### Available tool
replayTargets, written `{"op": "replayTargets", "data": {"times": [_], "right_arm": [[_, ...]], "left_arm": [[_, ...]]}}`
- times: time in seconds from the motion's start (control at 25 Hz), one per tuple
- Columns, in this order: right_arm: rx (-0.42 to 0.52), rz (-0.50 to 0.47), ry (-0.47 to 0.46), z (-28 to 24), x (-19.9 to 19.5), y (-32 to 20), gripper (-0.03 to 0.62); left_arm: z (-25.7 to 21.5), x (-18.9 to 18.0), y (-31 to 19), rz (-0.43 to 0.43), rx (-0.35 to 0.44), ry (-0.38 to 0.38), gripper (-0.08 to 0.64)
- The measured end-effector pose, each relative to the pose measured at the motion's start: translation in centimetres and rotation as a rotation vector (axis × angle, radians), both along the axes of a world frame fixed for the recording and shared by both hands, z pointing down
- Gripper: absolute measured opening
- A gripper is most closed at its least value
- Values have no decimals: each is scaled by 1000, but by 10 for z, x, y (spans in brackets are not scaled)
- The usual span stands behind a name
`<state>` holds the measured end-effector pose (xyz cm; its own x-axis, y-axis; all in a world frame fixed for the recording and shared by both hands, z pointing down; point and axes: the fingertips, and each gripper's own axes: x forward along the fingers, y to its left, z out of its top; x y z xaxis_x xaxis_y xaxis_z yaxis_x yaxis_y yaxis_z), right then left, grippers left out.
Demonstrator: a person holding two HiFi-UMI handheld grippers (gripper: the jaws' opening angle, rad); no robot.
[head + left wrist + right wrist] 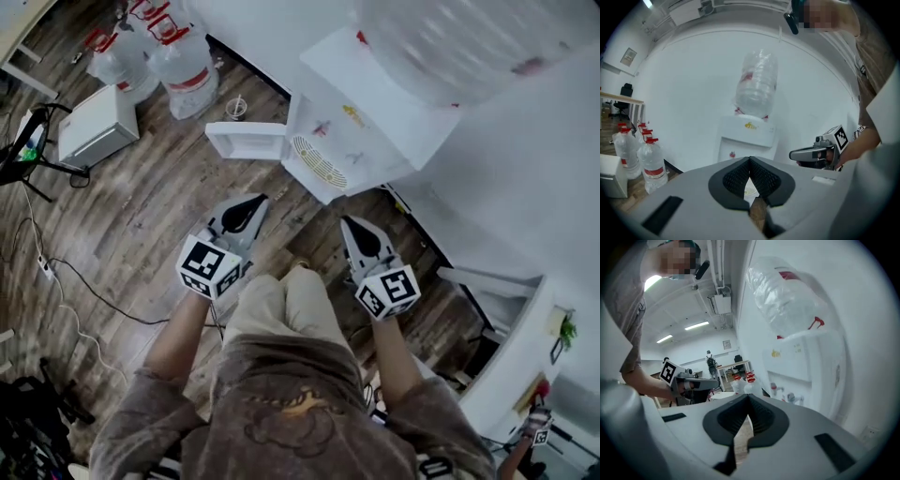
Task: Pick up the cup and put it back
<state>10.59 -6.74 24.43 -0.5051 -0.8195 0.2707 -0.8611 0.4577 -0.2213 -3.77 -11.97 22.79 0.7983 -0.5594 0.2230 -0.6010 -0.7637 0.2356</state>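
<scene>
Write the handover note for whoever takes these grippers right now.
Left gripper: shut, empty, pointed toward the water dispenser.
Right gripper: shut, empty, alongside the left.
Cup: what looks like a small cup stands on the floor left of the dispenser, by the water bottles; it is too small to be sure.
Done: nothing is held; the pictures show no pick.
Left: probably open one gripper, reach down, lift the cup, set it back.

You hold your left forearm (176,339) and right forearm (395,362) out ahead, side by side. Your left gripper (247,208) and right gripper (355,229) point forward, apart from each other, each with its jaws closed together and empty.
</scene>
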Motion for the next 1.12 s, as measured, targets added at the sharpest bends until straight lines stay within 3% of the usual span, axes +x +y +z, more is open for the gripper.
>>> {"op": "replayTargets", "data": {"times": [0.32,0.56,0.88,1.12], "right_arm": [[13,-13,-31,-139,12,11,3],[31,-25,-36,-194,32,5,3],[71,-45,-59,-228,43,-4,3],[77,-35,-63,-239,44,-2,3]], "left_arm": [[-140,15,18,-16,-35,12,3],[-211,30,16,-42,17,6,3],[-246,38,15,-95,63,37,3],[-262,45,22,-89,74,58,3]]}}
